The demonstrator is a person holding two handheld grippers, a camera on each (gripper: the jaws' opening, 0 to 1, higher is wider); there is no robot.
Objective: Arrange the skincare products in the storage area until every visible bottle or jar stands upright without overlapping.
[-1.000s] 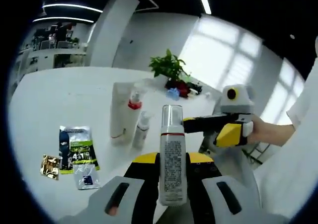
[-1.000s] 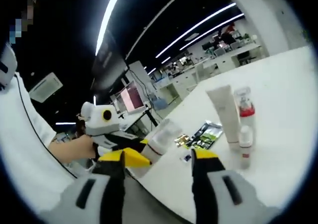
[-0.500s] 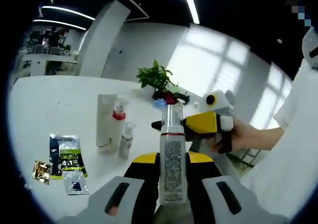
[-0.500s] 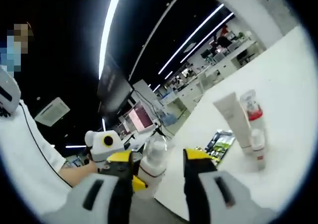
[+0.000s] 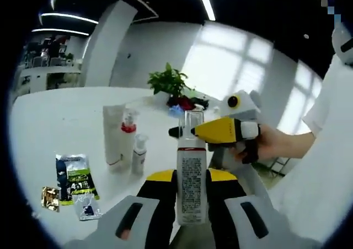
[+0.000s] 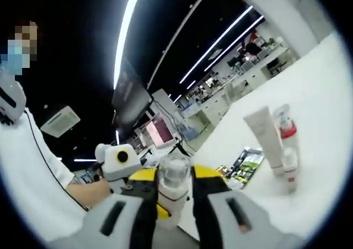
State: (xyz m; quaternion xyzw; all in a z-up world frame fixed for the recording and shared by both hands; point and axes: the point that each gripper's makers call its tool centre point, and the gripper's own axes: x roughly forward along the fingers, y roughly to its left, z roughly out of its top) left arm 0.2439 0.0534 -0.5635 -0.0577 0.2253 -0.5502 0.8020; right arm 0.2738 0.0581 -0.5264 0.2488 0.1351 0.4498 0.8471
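A white pump bottle with a clear cap (image 5: 191, 183) stands upright between my left gripper's (image 5: 191, 174) jaws, which are shut on its body. My right gripper (image 5: 182, 132) comes in from the right, its yellow jaws closed on the clear cap. In the right gripper view the cap (image 6: 173, 171) sits between the right gripper's (image 6: 174, 175) jaws, with the left gripper (image 6: 159, 210) below it, held by a hand. On the white table (image 5: 60, 122) stand a white tube (image 5: 113, 136), a red-collared spray bottle (image 5: 128, 136) and a small white bottle (image 5: 139, 152).
Flat sachets (image 5: 74, 174) lie on the table left of the standing bottles, with a gold one (image 5: 51, 198) beside them. A potted plant (image 5: 168, 83) stands at the table's far side. The same tube (image 6: 265, 141) and bottles appear at right in the right gripper view.
The right gripper has moved in from beside the bottle and narrowed its jaws around the clear cap. The left gripper keeps hold of the bottle's body.
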